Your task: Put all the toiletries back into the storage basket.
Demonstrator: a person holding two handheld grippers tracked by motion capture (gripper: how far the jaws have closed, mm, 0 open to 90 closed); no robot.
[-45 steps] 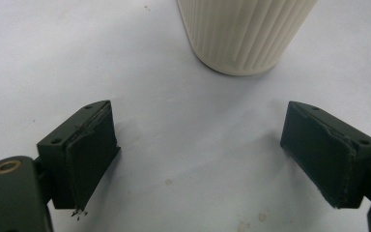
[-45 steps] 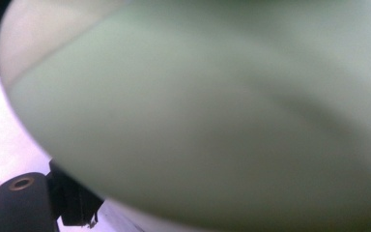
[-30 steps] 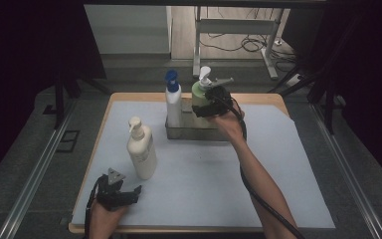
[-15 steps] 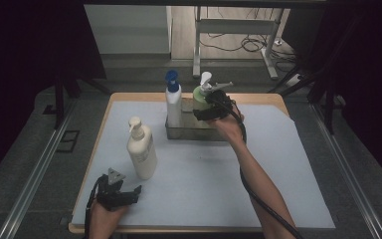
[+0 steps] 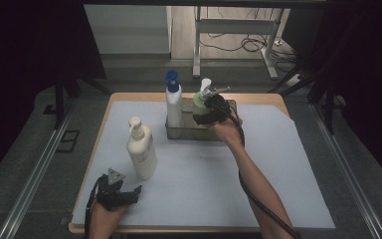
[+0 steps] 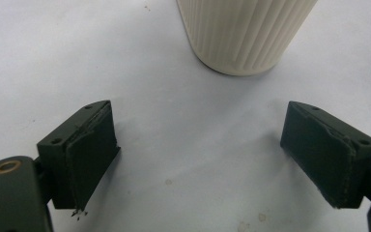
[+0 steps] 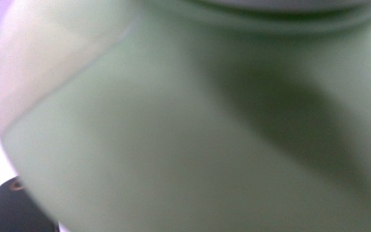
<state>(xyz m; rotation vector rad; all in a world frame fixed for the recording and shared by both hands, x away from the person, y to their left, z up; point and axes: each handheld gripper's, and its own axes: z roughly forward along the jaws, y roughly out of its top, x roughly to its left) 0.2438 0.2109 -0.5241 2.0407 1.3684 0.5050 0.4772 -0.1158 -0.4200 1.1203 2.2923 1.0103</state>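
A green pump bottle [image 5: 199,101] with a white pump head stands over the right end of a metal tray [image 5: 189,133] at the back of the table. My right gripper [image 5: 202,116] is shut on its body from the right side. In the right gripper view the green bottle [image 7: 198,135] is pressed close to the camera and blurred. A white bottle with a blue cap [image 5: 173,102] stands at the tray's left end. My left gripper [image 5: 135,192] rests open near the front left edge, nothing between its fingers [image 6: 84,154], just short of a cream ribbed pump bottle [image 5: 142,149] [image 6: 244,34].
A white sheet [image 5: 288,164] covers the wooden tabletop. Metal rails run along both sides of the table. A cable trails from my right gripper down along the forearm [image 5: 258,189].
My right gripper has sunk a little with the green bottle, down toward the tray. The left gripper has not moved.
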